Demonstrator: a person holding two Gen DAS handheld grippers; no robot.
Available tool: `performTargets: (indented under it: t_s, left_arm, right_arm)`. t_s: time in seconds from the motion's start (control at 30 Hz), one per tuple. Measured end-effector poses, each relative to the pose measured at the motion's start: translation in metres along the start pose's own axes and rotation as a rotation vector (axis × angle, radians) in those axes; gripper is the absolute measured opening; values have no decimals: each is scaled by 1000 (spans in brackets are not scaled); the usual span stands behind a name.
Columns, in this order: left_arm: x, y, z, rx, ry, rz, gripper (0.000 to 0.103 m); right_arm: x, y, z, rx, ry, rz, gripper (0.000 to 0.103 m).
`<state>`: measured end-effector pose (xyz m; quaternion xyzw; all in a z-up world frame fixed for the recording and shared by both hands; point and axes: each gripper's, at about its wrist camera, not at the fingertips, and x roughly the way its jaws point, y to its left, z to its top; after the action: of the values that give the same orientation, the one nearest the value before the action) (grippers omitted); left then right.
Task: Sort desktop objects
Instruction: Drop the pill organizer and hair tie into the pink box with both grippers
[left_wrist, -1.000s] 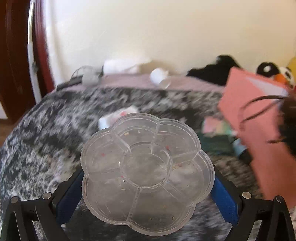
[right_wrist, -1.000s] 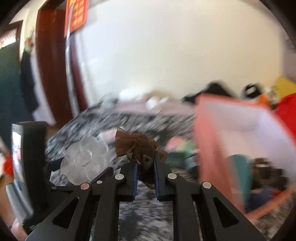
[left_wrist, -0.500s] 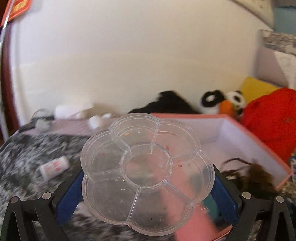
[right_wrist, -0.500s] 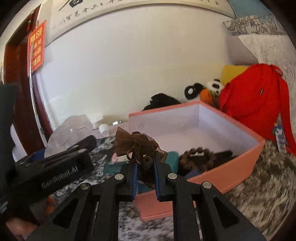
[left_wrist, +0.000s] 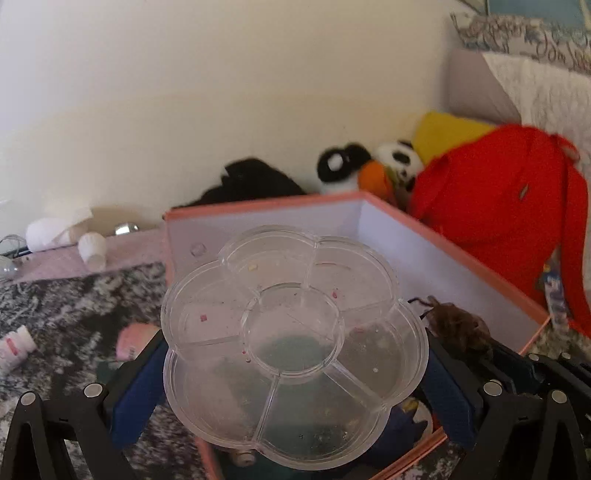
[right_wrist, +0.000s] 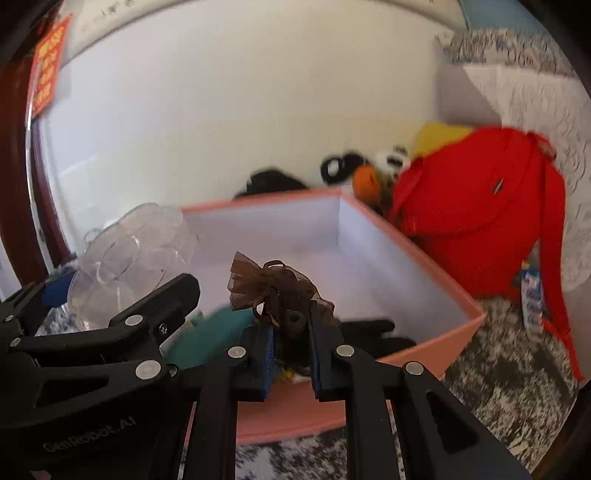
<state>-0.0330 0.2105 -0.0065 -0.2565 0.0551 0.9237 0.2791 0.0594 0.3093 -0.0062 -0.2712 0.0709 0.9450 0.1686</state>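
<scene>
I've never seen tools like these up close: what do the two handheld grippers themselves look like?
Both are matte black plastic frames with angular, cut-out arms branching into two fingers, joined by round silver rivets. The finger pads are blue. The left gripper, seen from the right wrist camera, carries pale lettering reading "GenRobot.AI" on its body. The right gripper has the same build. No cables, hands or sleeves show.

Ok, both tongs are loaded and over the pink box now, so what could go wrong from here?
1. The left tongs grip the clear flower-shaped tray only by its edges; smooth plastic could slip or tilt.
2. The right tongs with the brown ribbon bow sit close beside the left; they might bump on release.
3. The pink box already holds things, so the wide tray may land crooked on them.
</scene>
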Motion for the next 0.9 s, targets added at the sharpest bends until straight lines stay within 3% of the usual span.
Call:
performTargets:
  t_s: [0.23,0.37,0.43,0.47,0.5,0.9]
  left_arm:
    - [15,3,-8,-64,50,-30,101]
    - [16,2,-10,-56,45,-17,102]
    - [18,1,-10,-48,53,-32,102]
    - [19,1,-10,-47,58,-38,102]
    - [20,0,-10,-42,63,-38,103]
    - [18,3,-12,-33,67,-33,103]
  right_arm:
    - [21,-13,-8,-32,10,-19,18]
    - [22,-12,-9,-39,11,-34,27]
    - [21,-12,-11,-44,3,-68,47]
    - [22,-15,-10,-39,-3,-99,87]
    - [22,-17,-10,-31,-9,-129,103]
    - [19,-21,-11,-14,-19,-171,103]
